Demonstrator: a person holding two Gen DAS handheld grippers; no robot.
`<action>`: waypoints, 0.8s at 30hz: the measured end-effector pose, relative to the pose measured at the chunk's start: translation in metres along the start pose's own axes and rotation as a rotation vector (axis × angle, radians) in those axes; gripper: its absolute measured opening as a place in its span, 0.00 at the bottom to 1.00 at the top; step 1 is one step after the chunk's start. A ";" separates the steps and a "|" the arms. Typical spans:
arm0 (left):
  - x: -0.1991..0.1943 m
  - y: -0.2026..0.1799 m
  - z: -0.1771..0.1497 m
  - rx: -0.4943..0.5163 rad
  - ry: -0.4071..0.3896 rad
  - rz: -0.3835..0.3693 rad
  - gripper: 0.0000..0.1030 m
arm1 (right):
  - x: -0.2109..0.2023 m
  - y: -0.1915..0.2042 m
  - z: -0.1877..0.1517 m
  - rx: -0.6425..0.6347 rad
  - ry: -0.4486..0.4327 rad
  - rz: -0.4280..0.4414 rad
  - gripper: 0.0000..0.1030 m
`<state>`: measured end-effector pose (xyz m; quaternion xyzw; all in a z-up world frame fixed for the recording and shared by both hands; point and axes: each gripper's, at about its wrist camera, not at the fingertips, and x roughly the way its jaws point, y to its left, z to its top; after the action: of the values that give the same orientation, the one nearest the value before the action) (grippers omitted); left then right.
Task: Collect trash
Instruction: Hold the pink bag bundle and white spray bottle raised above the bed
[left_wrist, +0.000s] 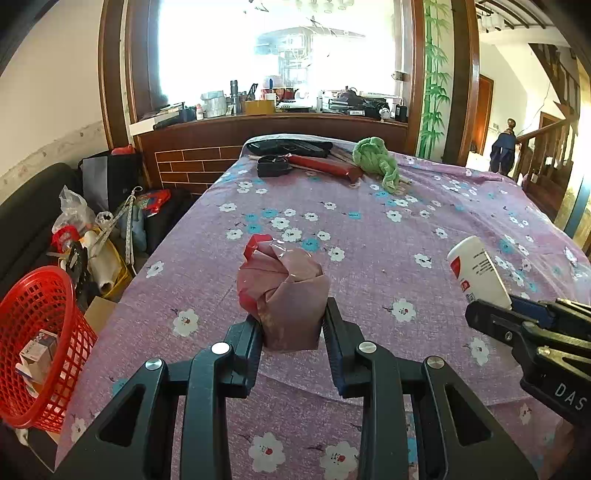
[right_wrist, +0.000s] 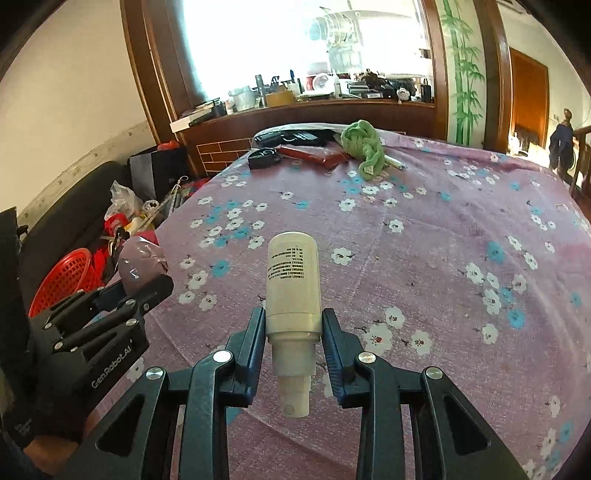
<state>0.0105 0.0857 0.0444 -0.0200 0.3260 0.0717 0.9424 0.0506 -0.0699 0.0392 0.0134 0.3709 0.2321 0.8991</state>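
Left gripper (left_wrist: 291, 321) jaws clamp a crumpled pink wrapper (left_wrist: 284, 295); right gripper (right_wrist: 293, 321) jaws clamp a white pump bottle (right_wrist: 293, 284); red basket (left_wrist: 40, 343) at nine o'clock.

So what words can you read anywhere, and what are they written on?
"GenRobot.AI": on the left tool.
"DAS": on the right tool, cut off at the picture's edge.
White bottle: black print and a red label, too small to read.
Box in the red basket: blurred, unreadable.
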 end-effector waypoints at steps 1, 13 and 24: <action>-0.001 0.000 0.000 0.003 -0.004 0.005 0.29 | 0.001 -0.001 -0.001 0.002 0.001 0.001 0.32; -0.007 -0.006 -0.002 0.032 -0.039 0.024 0.29 | -0.004 0.003 -0.007 -0.049 -0.025 -0.020 0.32; -0.010 -0.006 -0.003 0.042 -0.055 0.034 0.29 | -0.005 0.003 -0.008 -0.051 -0.028 -0.032 0.32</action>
<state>0.0018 0.0779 0.0483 0.0075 0.3020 0.0812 0.9498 0.0407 -0.0707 0.0377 -0.0122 0.3523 0.2270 0.9079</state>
